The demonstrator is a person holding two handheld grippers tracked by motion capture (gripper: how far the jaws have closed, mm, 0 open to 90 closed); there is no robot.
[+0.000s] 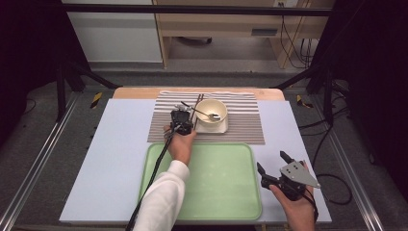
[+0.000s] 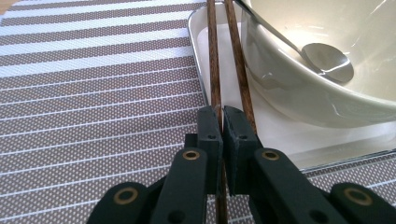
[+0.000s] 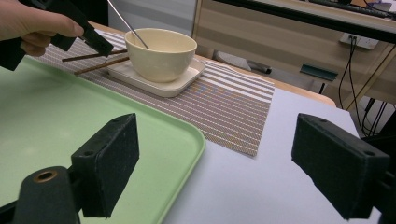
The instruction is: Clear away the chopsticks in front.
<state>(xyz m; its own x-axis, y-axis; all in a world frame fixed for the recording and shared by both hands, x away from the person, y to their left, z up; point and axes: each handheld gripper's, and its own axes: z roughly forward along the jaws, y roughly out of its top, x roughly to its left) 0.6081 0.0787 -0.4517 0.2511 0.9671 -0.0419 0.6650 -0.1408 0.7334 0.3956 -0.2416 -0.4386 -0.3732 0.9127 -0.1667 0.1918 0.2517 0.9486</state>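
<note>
Two chopsticks on mat's far edge beside bowl | left gripper clamped on one | right gripper wide apart, holding nothing, near tray's right edge

High view looks down; both gripper views (low, close) share the bowl.

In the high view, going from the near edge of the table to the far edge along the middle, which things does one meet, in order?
Green tray → striped placemat → white square plate → cream bowl holding a spoon → bare wooden table edge.
</note>
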